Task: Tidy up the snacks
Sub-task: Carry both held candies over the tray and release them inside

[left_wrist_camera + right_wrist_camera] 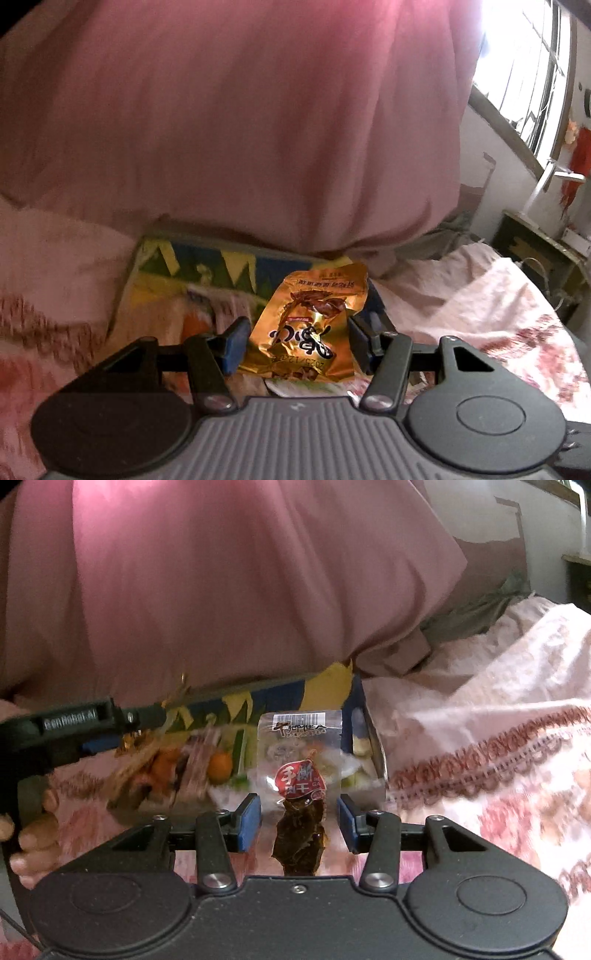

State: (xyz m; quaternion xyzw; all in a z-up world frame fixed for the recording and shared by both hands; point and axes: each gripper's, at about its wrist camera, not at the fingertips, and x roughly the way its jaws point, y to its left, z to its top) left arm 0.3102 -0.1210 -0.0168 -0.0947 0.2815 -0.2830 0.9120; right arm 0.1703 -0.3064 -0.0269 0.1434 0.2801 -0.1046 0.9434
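A crinkled gold snack packet stands upright between the blue pads of my left gripper, which is shut on its sides. Behind it a colourful box with a blue, yellow and green pattern lies on the bed. My right gripper is shut on a clear packet of dark dried meat with a red label, held up in front of the same box. In the right wrist view the left gripper comes in from the left over the box, with a person's hand on its handle.
A big pink duvet bulges right behind the box. A pink floral bedspread covers the bed around it. At the far right are a bright barred window and a dark cabinet beside the bed.
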